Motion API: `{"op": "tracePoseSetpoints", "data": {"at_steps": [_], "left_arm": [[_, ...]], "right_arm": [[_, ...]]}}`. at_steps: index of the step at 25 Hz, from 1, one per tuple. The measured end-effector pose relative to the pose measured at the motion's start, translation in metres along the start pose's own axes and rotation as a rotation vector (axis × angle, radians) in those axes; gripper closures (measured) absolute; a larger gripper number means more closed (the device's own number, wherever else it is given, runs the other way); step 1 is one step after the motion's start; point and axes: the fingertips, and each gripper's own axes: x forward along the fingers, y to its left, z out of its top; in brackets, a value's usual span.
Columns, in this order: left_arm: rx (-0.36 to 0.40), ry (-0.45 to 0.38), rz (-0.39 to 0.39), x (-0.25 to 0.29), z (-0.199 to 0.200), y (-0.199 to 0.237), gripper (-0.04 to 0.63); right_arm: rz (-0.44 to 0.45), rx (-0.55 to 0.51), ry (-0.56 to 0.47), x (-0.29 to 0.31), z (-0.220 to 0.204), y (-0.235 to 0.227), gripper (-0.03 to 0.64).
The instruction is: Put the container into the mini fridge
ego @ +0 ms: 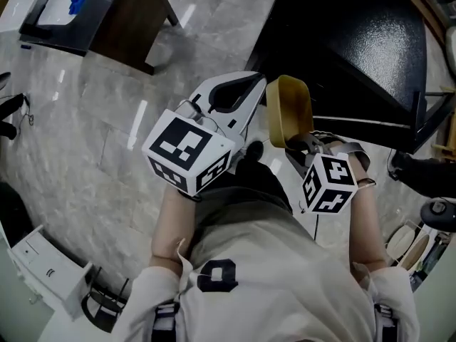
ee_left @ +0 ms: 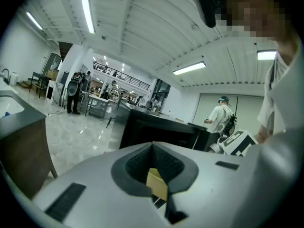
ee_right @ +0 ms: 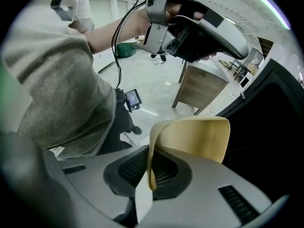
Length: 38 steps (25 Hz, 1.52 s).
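A tan, shallow container (ego: 288, 109) with rounded corners stands on edge in front of my chest. My right gripper (ego: 298, 144) is shut on its rim. In the right gripper view the container's wall (ee_right: 194, 139) rises from between the closed pads of the right gripper (ee_right: 151, 170). The black mini fridge (ego: 342, 41) stands just beyond the container at the upper right, and shows as a dark mass (ee_right: 273, 122) in the right gripper view. My left gripper (ego: 251, 91) hangs to the container's left with nothing in it. Its jaws (ee_left: 154, 175) stand together.
A wood-sided desk (ego: 107, 13) stands at the upper left on the pale marble floor (ego: 92, 120). White equipment (ego: 43, 262) sits at the lower left, and more gear (ego: 427, 226) at the right edge. In the left gripper view another person (ee_left: 221, 118) stands far off.
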Motion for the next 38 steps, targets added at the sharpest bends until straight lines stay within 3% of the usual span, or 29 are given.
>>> {"op": "tracePoseSetpoints", "data": {"at_steps": [4, 9, 13, 24, 38], "left_arm": [[0.082, 0.091, 0.092, -0.005, -0.023, 0.023, 0.538], [0.117, 0.231, 0.163, -0.018, -0.067, 0.035, 0.538], [0.123, 0.281, 0.157, -0.02, -0.083, 0.042, 0.538], [0.232, 0.36, 0.13, -0.034, -0.093, 0.054, 0.538], [0.237, 0.42, 0.099, -0.051, -0.109, 0.063, 0.538]], "right_arm": [[0.01, -0.003, 0.01, 0.019, -0.002, -0.005, 0.584], [0.023, -0.002, 0.046, 0.041, -0.018, -0.014, 0.584], [0.011, 0.028, 0.057, 0.058, -0.023, -0.026, 0.584], [-0.106, 0.099, 0.145, 0.088, -0.037, -0.07, 0.584], [-0.227, 0.168, 0.197, 0.14, -0.058, -0.129, 0.584]]}}
